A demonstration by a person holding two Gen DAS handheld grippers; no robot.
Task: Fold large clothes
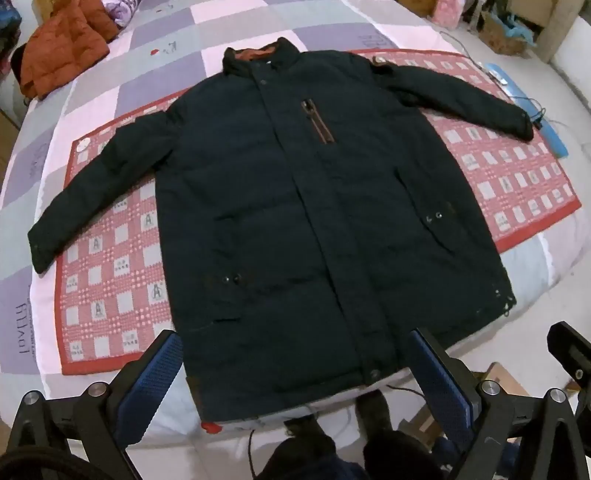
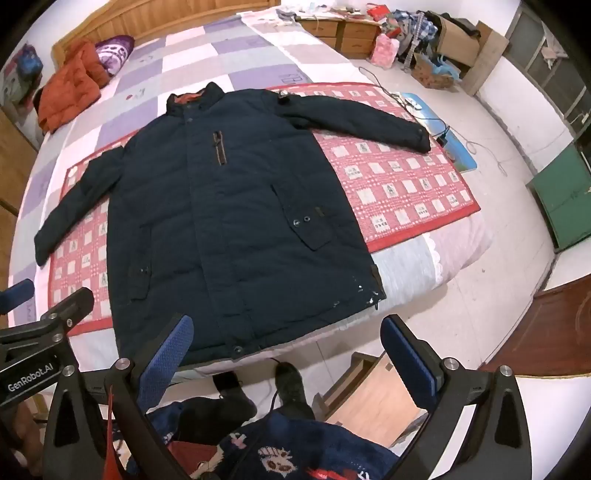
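Hovering over the near hem, left gripper [image 1: 295,373] and right gripper [image 2: 286,356] both spread wide, fingers gripping nothing. Dark jacket [image 1: 295,206] flat on the bed [image 1: 166,33], sleeves out, over red checked mat [image 1: 110,258].

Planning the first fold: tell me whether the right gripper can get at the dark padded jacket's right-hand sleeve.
Probably yes: the right gripper hangs open above the dark padded jacket, and its sleeve lies uncovered on the red patterned mat.
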